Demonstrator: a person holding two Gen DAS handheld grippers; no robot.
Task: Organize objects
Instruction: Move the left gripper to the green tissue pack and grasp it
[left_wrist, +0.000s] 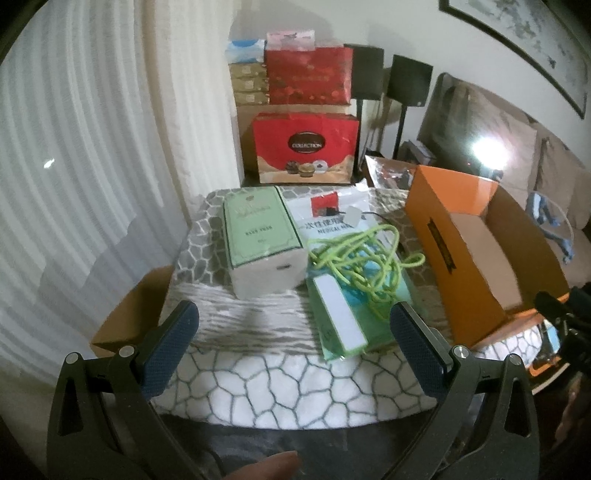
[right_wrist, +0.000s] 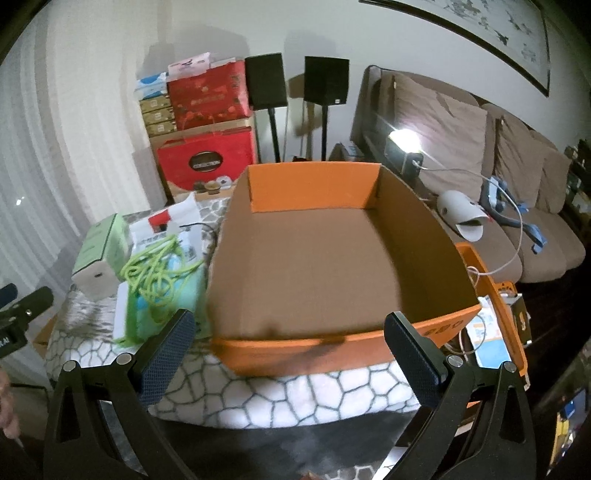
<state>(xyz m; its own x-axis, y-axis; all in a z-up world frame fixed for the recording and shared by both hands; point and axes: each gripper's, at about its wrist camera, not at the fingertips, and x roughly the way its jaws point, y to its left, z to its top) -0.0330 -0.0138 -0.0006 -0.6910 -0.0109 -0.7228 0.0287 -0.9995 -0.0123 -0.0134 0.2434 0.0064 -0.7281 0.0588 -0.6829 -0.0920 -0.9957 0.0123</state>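
Note:
An orange cardboard box (right_wrist: 325, 343) lies open and empty on a patterned cloth; in the left wrist view the same box (left_wrist: 436, 240) is at the right. Left of it are a green tissue pack (left_wrist: 258, 236), a white mask packet (left_wrist: 332, 218), a tangled lime-green cord (left_wrist: 365, 262) and a small green-and-white box (left_wrist: 341, 325). My left gripper (left_wrist: 295, 339) is open, hovering just before the small box and the tissue pack. My right gripper (right_wrist: 291, 347) is open in front of the orange box's near wall. The cord (right_wrist: 155, 269) and tissue pack (right_wrist: 99, 251) also show at the left.
Red gift boxes (left_wrist: 306, 147) are stacked behind the table against the wall, with two black speakers (right_wrist: 266, 81) on stands. A brown sofa (right_wrist: 517, 166) holds a white mug-like item (right_wrist: 461, 214) and cables. A second orange bin (right_wrist: 495, 302) sits right of the box. A fingertip (left_wrist: 273, 465) shows at the bottom.

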